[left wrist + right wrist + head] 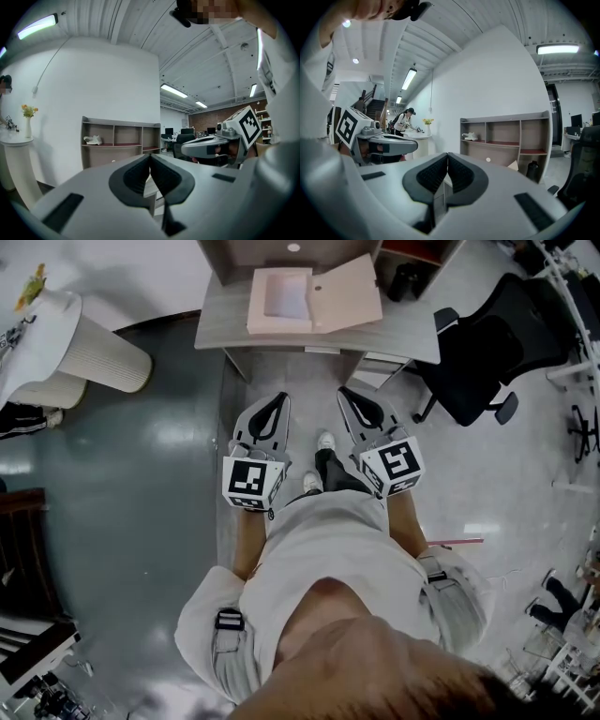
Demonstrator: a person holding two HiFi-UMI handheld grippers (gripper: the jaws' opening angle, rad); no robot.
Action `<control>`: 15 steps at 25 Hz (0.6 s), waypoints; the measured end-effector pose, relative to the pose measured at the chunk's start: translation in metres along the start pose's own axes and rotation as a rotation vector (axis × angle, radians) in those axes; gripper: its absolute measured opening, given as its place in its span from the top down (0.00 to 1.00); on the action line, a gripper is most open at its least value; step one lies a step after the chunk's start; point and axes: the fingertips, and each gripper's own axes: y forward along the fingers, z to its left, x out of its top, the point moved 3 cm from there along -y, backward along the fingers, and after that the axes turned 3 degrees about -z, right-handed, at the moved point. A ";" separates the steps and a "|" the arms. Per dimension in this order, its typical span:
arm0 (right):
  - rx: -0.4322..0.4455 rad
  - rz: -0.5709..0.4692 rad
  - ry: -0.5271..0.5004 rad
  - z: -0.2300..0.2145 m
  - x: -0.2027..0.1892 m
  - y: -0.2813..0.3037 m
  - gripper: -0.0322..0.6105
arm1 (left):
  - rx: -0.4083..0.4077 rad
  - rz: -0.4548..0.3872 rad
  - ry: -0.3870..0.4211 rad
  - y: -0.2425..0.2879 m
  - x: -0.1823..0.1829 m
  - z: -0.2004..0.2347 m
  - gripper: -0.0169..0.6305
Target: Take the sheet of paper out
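An open peach-coloured file box (323, 298) lies on the grey desk (234, 329) at the top of the head view. A white sheet of paper (289, 298) rests inside its left half, and the lid is folded out to the right. My left gripper (278, 401) and right gripper (349, 392) hang side by side close to the person's body, short of the desk's front edge and pointing towards it. In the left gripper view the left gripper (150, 157) has its pads together on nothing. The right gripper (447, 157) is likewise shut and holds nothing.
A black office chair (487, 357) stands right of the desk. A round white pedestal table (56, 343) with a vase is at the left. A grey shelf unit (506, 136) rises behind the desk. A person (405, 122) stands at the round table.
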 end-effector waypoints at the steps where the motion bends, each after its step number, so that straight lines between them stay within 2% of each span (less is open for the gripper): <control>1: 0.002 0.001 0.001 -0.003 0.000 0.006 0.92 | 0.001 -0.001 0.000 0.004 0.000 0.004 0.94; 15: 0.044 -0.011 -0.011 -0.065 0.011 0.091 0.92 | 0.042 -0.008 0.007 0.083 0.010 0.064 0.94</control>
